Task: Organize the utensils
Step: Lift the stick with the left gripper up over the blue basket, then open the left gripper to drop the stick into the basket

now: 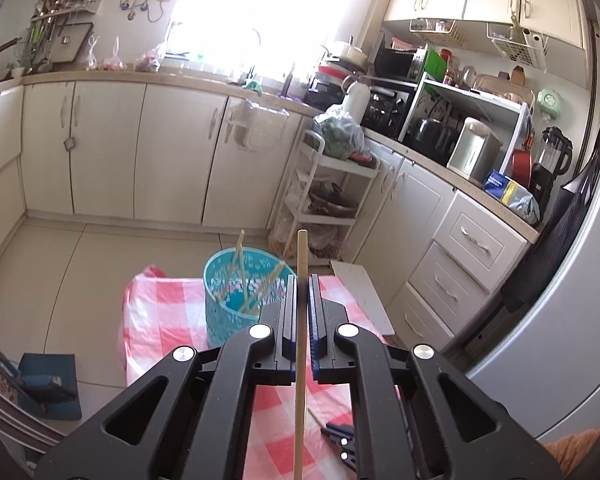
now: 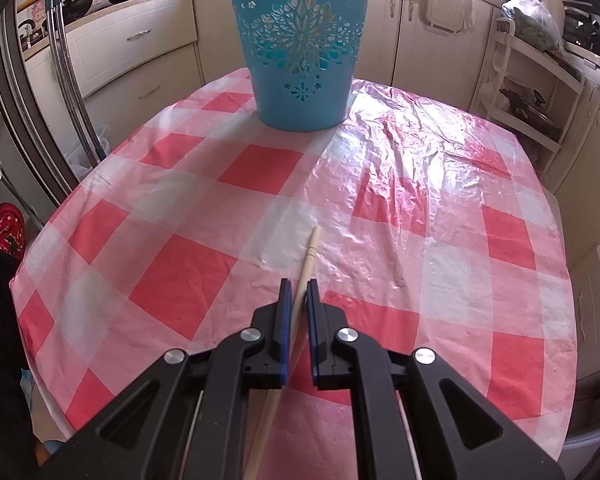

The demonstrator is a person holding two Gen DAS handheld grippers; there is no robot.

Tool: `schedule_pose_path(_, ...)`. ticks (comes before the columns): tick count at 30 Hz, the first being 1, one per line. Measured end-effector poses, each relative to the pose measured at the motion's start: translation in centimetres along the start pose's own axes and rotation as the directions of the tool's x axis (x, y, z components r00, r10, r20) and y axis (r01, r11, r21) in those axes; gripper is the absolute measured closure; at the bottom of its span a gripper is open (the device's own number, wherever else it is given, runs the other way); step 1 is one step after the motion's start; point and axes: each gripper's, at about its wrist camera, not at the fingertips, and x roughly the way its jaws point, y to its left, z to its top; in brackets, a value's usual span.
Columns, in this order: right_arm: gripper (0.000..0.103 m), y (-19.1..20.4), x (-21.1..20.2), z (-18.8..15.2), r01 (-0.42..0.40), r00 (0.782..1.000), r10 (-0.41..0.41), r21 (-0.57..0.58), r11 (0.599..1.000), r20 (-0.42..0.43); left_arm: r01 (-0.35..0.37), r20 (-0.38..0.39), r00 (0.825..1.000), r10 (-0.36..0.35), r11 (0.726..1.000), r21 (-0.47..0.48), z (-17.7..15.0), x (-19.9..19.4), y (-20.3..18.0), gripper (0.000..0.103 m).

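Note:
A blue perforated basket stands at the far end of a table with a red and white check cloth. In the left wrist view the basket holds several wooden chopsticks. My left gripper is shut on a wooden chopstick, held high above the table, near the basket. My right gripper is low over the cloth, its jaws close around a wooden chopstick whose tip rests on the cloth. The right gripper also shows in the left wrist view.
Cream kitchen cabinets run around the room. A white trolley rack stands past the table. A fridge is at the right. Metal poles stand left of the table.

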Motion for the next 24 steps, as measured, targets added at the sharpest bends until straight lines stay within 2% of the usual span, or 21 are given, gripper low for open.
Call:
schedule_pose_path(9, 0.095, -0.1, 0.0, 0.1, -0.007, 1.0, 0.007, 0.012, 1.0, 0.0, 0.006, 0.134, 0.991, -0.008, 1.0, 0.017, 4.3, 4.9, 0.0, 0.098)
schedule_pose_path(18, 0.095, -0.2, 0.1, 0.2, -0.022, 1.0, 0.022, 0.017, 1.0, 0.0, -0.047, 0.273, 0.961, 0.037, 0.998, 0.031, 8.1, 11.7, 1.2, 0.098)
schedule_pose_path(21, 0.095, -0.3, 0.2, 0.3, -0.026, 1.0, 0.026, 0.017, 1.0, -0.002, -0.08, 0.28, 0.957, 0.071, 0.997, 0.02, 8.1, 14.2, 2.2, 0.098)
schedule_pose_path(24, 0.095, -0.3, 0.2, 0.3, -0.028, 1.0, 0.028, 0.018, 0.999, -0.005, -0.096, 0.245, 0.965, 0.093, 0.995, -0.002, 7.0, 16.6, 3.5, 0.098)
